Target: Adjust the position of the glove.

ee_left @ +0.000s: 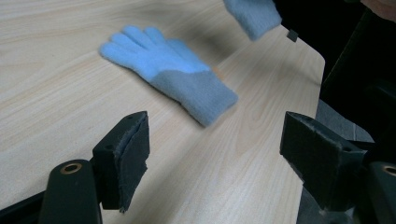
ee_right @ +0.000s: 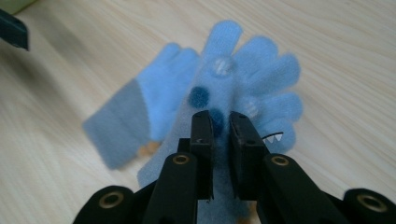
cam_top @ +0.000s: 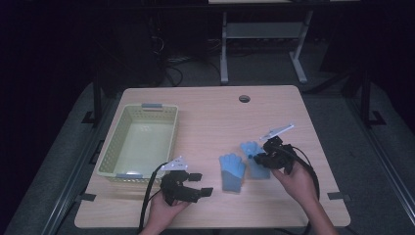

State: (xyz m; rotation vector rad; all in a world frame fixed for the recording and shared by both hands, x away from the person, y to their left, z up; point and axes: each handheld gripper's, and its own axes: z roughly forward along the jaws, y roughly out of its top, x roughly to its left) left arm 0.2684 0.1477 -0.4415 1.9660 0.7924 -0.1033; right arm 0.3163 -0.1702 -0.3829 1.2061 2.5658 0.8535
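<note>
- The right claw [ee_right: 220, 133] is clenched on a soft blue knitted glove [ee_right: 243, 88], pinching a fold of its palm and holding it over the table [cam_top: 205, 112].
- The left claw [ee_left: 215, 163] is released, holding nothing.
- The second glove [ee_left: 168, 70] lies flat nearby.
- Both look light, limp and unbreakable; the ribbed cuff seems the firmest place to grab.

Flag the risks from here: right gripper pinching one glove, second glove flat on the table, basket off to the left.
1. The right gripper pinches only a fold of the held glove, so the knit may slip out.
2. The held glove hangs close beside the flat glove and could drag it.
3. The basket lies beyond the open left gripper, so the carry may snag there.
</note>
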